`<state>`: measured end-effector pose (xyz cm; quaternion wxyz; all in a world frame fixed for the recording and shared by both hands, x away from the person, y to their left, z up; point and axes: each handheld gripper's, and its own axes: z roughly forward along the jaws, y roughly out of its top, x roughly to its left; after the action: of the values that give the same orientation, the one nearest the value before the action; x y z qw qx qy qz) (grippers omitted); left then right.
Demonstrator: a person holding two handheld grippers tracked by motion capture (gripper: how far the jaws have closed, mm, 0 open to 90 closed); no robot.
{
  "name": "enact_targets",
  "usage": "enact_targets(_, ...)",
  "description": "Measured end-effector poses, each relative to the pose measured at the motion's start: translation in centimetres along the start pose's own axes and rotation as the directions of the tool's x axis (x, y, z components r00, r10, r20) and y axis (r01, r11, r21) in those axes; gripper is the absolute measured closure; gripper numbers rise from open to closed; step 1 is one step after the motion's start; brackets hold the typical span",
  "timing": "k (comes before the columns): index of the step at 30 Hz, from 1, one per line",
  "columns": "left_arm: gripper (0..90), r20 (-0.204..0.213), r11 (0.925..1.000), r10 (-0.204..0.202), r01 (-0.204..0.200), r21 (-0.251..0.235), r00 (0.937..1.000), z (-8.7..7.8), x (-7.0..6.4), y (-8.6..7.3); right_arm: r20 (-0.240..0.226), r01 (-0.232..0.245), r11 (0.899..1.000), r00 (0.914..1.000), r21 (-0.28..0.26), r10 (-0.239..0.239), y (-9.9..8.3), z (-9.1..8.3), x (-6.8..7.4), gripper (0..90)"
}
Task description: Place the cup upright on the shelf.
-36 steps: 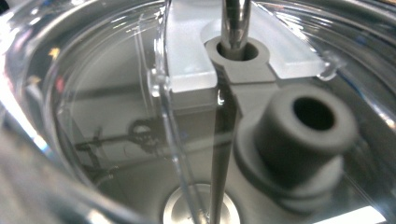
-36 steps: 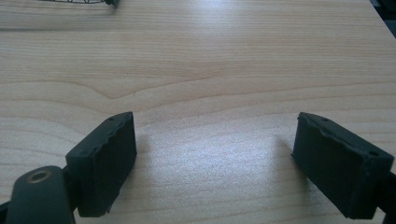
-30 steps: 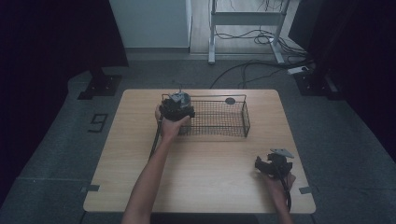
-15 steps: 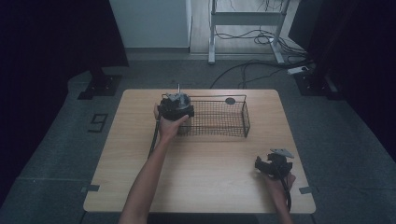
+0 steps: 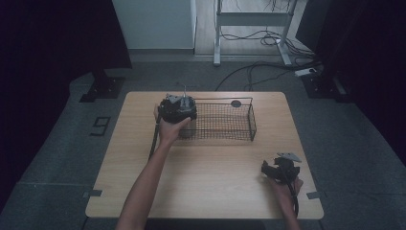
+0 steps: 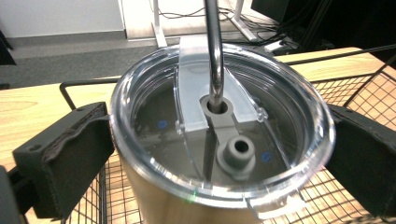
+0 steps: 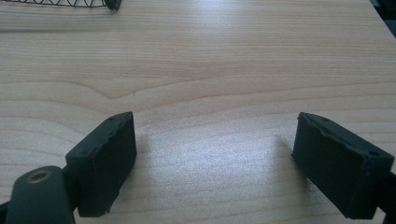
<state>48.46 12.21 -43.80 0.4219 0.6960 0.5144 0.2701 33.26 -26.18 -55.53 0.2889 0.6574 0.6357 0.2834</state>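
A steel tumbler point(image 6: 219, 140) with a clear lid and a metal straw point(image 6: 214, 46) stands at the left end of a black wire basket point(image 5: 239, 136). My left gripper point(image 6: 219, 154) is shut on the tumbler, one pad pressed against each side just under the lid rim. In the high view the left gripper point(image 5: 177, 109) covers most of the tumbler, and the straw point(image 5: 182, 88) pokes up behind it. My right gripper point(image 5: 275, 168) hovers low over the table's front right, open, with bare wood between its pads point(image 7: 215, 158).
The wooden table point(image 5: 210, 177) has a small black round fitting point(image 5: 235, 103) behind the basket. The rest of the basket's mesh floor point(image 6: 355, 88) lies to the tumbler's right. Cables and a metal frame point(image 5: 249, 19) stand on the floor beyond the table.
The left gripper with the tumbler has shifted very slightly toward the basket's left end. The right gripper has stayed in place.
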Motion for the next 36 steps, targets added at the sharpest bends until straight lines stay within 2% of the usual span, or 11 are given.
enact_targets(15, 0.0, 0.070, 0.9998, 0.013, -0.012, -0.015, 0.9975, -2.9, 0.2, -0.9, 0.000, 0.000, 1.000, 1.0000, 0.000, 0.000, 0.0, 0.0, 0.0, 13.2)
enact_targets(25, 0.0, 0.131, 0.9991, 0.043, -0.042, -0.010, 0.9905, -5.1, 0.0, -2.0, 0.000, 0.001, 1.000, 1.0000, -0.001, -0.001, 0.0, 0.0, 0.0, 13.1)
enact_targets(32, 0.3, 0.158, 0.9987, 0.050, -0.049, -0.010, 0.9862, -6.8, 0.2, -3.4, 0.001, -0.003, 1.000, 1.0000, 0.002, 0.003, 0.0, 0.0, 0.0, 13.1)
enact_targets(36, 0.5, 0.186, 0.9987, 0.050, -0.048, -0.016, 0.9814, -8.0, 0.3, -4.4, 0.001, -0.002, 1.000, 1.0000, 0.002, 0.002, 0.0, 0.0, 0.0, 13.1)
